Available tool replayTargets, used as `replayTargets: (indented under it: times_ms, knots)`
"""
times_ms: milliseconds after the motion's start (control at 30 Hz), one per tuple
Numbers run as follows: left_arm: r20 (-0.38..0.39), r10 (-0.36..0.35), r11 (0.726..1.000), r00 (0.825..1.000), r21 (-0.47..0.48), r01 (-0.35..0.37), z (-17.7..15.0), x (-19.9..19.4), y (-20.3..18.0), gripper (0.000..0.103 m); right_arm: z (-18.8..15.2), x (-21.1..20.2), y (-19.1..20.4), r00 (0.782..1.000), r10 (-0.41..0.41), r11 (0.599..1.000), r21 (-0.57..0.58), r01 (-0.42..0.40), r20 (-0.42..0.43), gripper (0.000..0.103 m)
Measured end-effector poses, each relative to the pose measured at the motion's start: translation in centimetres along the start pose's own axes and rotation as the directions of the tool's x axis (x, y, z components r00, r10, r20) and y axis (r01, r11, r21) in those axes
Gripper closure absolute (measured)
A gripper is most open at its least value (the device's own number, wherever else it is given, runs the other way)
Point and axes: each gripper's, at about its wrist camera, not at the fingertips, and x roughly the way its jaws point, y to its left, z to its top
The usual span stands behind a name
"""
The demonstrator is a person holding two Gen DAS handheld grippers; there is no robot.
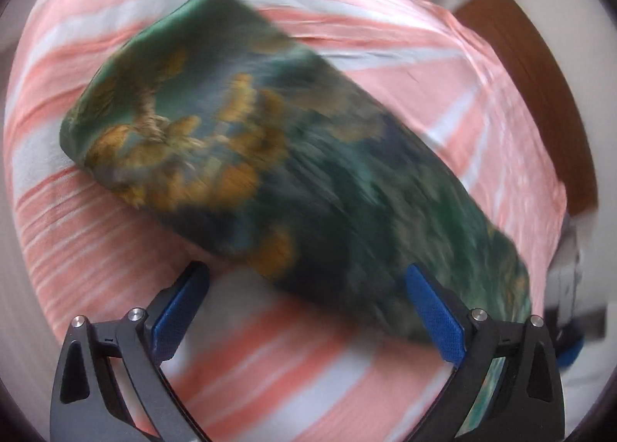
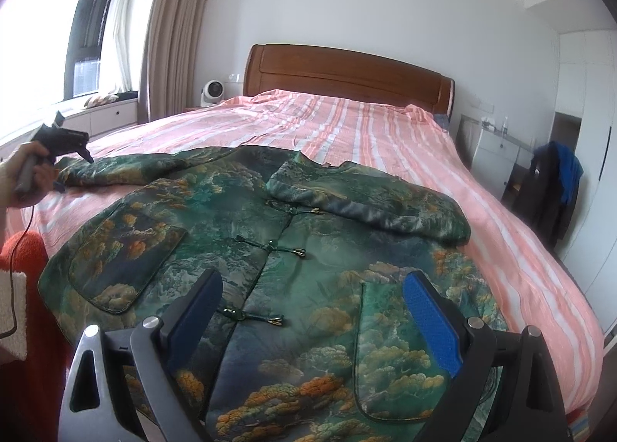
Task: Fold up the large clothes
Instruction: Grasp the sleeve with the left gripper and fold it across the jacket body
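Note:
A green padded jacket (image 2: 308,249) with a gold tree pattern lies front up on the bed. Its right sleeve (image 2: 366,195) is folded across the chest. Its left sleeve (image 2: 154,168) stretches out to the left. That sleeve (image 1: 270,157) fills the blurred left wrist view. My left gripper (image 1: 306,276) is open, just above the sleeve's near part. It also shows in the right wrist view (image 2: 65,149), held at the sleeve's end. My right gripper (image 2: 312,280) is open and empty over the jacket's lower front.
The bed has a pink and white striped sheet (image 2: 385,126) and a wooden headboard (image 2: 347,72). A small fan (image 2: 212,91) stands at the back left. A chair with dark clothes (image 2: 551,187) stands to the right. An orange object (image 2: 27,249) is at the left edge.

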Motion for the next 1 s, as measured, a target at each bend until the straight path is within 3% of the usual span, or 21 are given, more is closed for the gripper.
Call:
replayTargets:
  times_ms: [67,100,167,267,367,433,467,500,533,600,667,733,767,800,867,933,1000]
  knots:
    - [0.059,-0.018,0.999,0.998,-0.043,0.021,0.8,-0.3,0.5,0.008,0.0,-0.1,0.4,1.000,0.004,1.000,-0.019,-0.004,0.003,0.009]
    - [0.106,-0.016,0.999,0.994,-0.049,0.021,1.2,-0.8,0.4,0.039,-0.1,-0.1,0.6,1.000,0.005,1.000,-0.029,-0.005,0.003,0.009]
    - [0.125,-0.005,1.000,0.992,-0.021,0.008,2.0,-1.3,-0.5,0.086,-0.2,0.0,0.9,1.000,0.011,0.999,-0.043,-0.011,-0.004,0.009]
    - [0.195,-0.007,0.995,0.981,0.104,-0.014,2.1,-4.0,-4.8,0.090,-0.4,0.5,1.0,1.000,0.024,0.999,-0.034,-0.025,-0.018,0.009]
    - [0.299,-0.081,0.929,0.951,0.369,-0.037,-0.6,-8.4,-13.6,0.091,-0.6,0.8,0.8,0.999,0.031,0.999,-0.017,-0.032,-0.012,0.009]
    - [0.333,-0.177,0.837,0.926,0.546,-0.036,-4.5,-11.3,-20.5,0.091,-0.7,0.9,0.5,0.999,0.035,0.999,-0.006,-0.035,-0.011,0.009]
    - [0.331,-0.239,0.775,0.913,0.631,-0.026,-7.1,-12.6,-24.2,0.090,-0.8,1.1,0.3,0.999,0.036,0.999,0.002,-0.036,-0.013,0.009]
    - [0.319,-0.278,0.735,0.906,0.678,-0.014,-8.8,-13.2,-26.6,0.090,-0.8,1.1,0.1,0.999,0.035,0.999,0.009,-0.035,-0.015,0.009]
    - [0.289,-0.327,0.673,0.900,0.740,0.007,-11.6,-13.7,-29.8,0.090,-0.9,1.1,-0.3,0.999,0.032,0.999,0.020,-0.032,-0.016,0.009]
    - [0.230,-0.386,0.575,0.893,0.817,0.038,-16.5,-13.4,-34.6,0.090,-1.0,0.8,-1.0,1.000,0.020,0.999,0.038,-0.019,-0.010,0.009]
    - [0.187,-0.406,0.495,0.894,0.868,0.044,-21.4,-11.9,-37.9,0.090,-1.2,0.3,-2.0,1.000,-0.004,0.998,0.058,0.004,0.002,0.009]
    - [0.137,-0.391,0.414,0.910,0.909,0.041,-26.8,-8.8,-40.2,0.085,-1.2,-0.1,-2.9,1.000,-0.028,0.997,0.076,0.027,0.013,0.009]
    - [0.119,-0.375,0.381,0.919,0.924,0.035,-29.0,-7.1,-40.8,0.068,-1.3,-0.4,-3.5,0.999,-0.043,0.995,0.089,0.041,0.017,0.009]
    - [0.092,-0.350,0.333,0.932,0.942,0.032,-31.5,-4.9,-41.1,0.038,-1.5,-0.6,-4.1,0.998,-0.056,0.993,0.102,0.054,0.018,0.009]
    - [0.063,-0.269,0.251,0.961,0.968,0.007,-35.9,-0.7,-40.5,0.014,-1.8,-0.9,-5.2,0.997,-0.078,0.989,0.126,0.075,0.016,0.009]
    - [0.019,-0.174,0.169,0.985,0.986,0.011,-39.5,2.5,-38.5,0.015,-2.1,-1.0,-6.1,0.995,-0.096,0.985,0.146,0.093,0.010,0.009]
    - [-0.015,-0.114,0.100,0.993,0.995,0.026,-41.5,3.6,-35.5,0.015,-2.4,-1.2,-7.3,0.994,-0.112,0.978,0.175,0.110,0.004,0.009]
